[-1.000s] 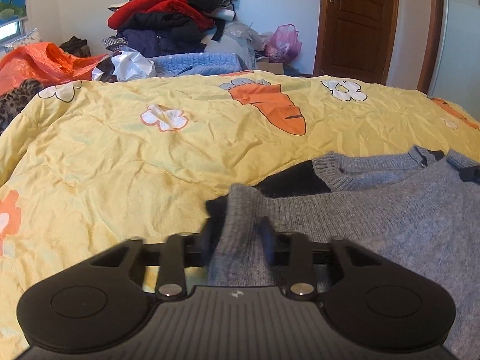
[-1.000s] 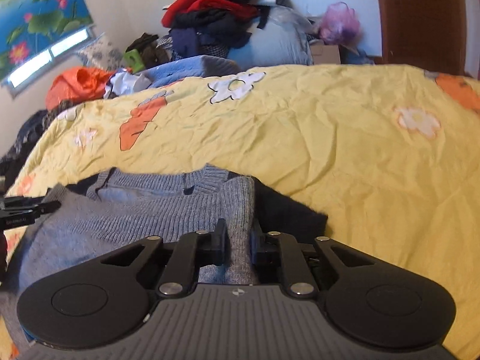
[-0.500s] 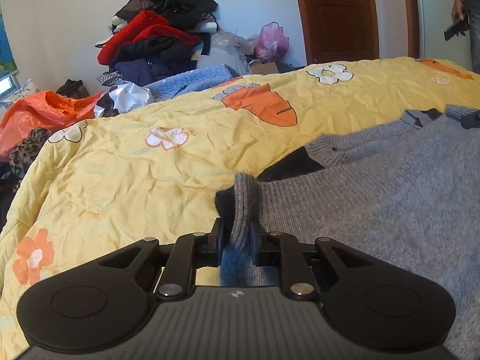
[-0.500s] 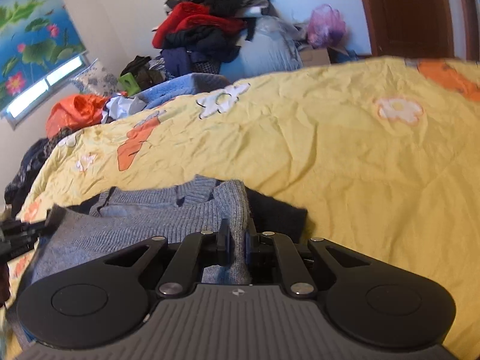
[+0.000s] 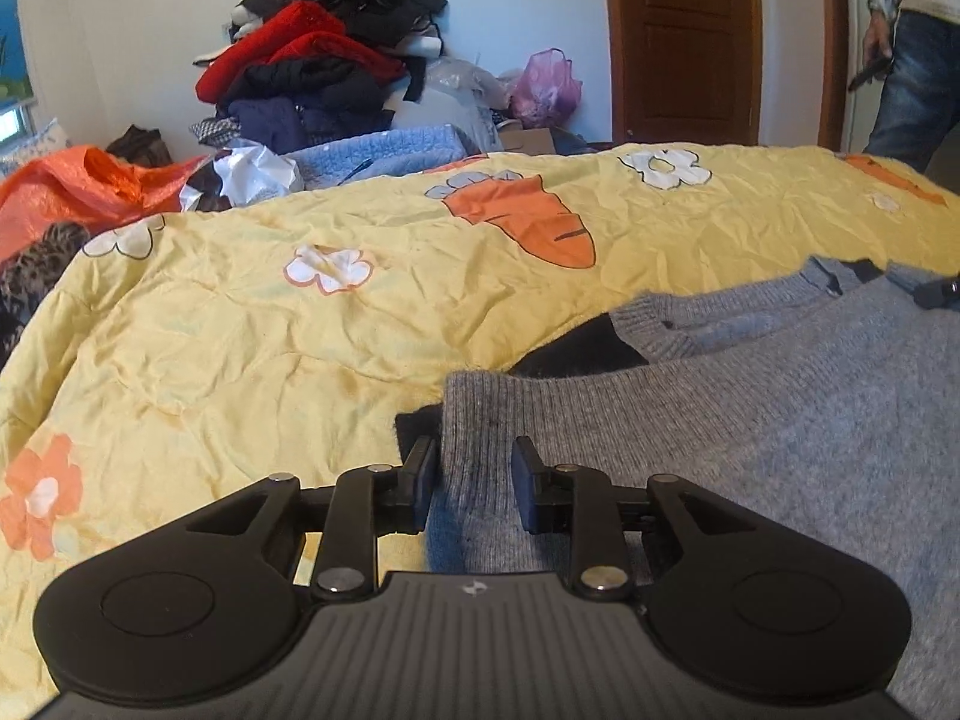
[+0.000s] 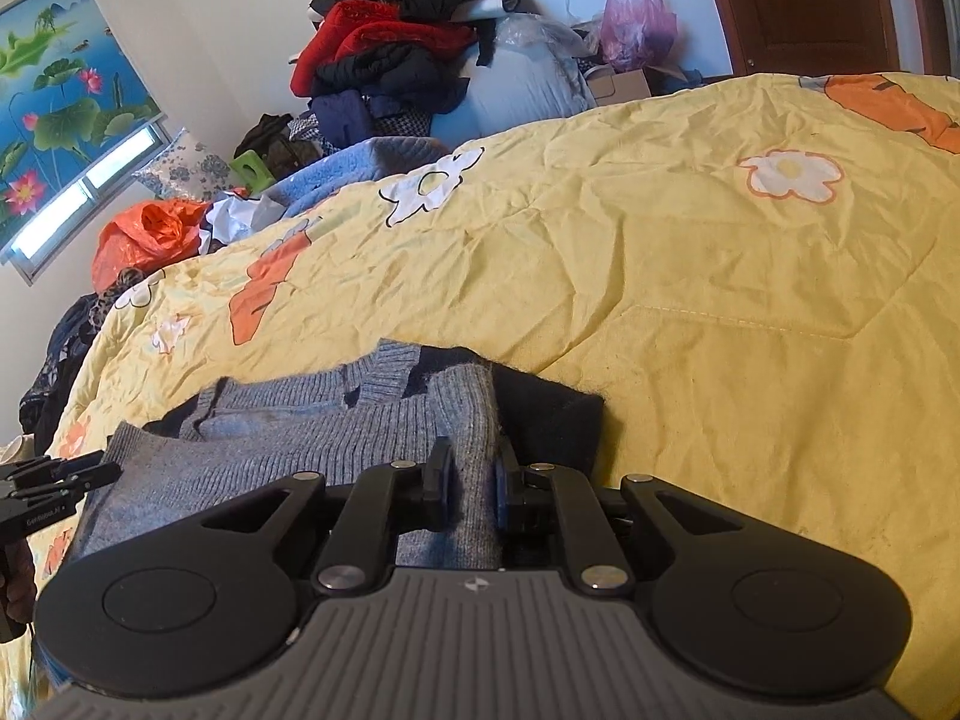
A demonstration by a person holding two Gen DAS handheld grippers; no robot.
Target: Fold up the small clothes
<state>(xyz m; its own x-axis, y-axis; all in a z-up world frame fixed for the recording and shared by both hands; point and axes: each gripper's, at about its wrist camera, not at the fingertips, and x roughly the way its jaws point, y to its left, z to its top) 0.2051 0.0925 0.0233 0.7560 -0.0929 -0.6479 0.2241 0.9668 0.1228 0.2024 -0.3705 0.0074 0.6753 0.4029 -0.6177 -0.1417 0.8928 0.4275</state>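
Observation:
A grey knit sweater with black trim lies on the yellow bedspread. My left gripper sits at the sweater's left corner; its jaws stand apart with the knit lying loose between them. In the right wrist view my right gripper is at the sweater's right corner, its jaws still close against the knit fold. The left gripper also shows at the far left edge of that view.
A tall pile of clothes stands against the far wall, with an orange bag and a pink bag beside it. A person in jeans stands near the brown door.
My left gripper was shut on the sweater corner half a second ago and now has its jaws apart. The right gripper's jaws have widened slightly. The sweater has settled flatter on the bed.

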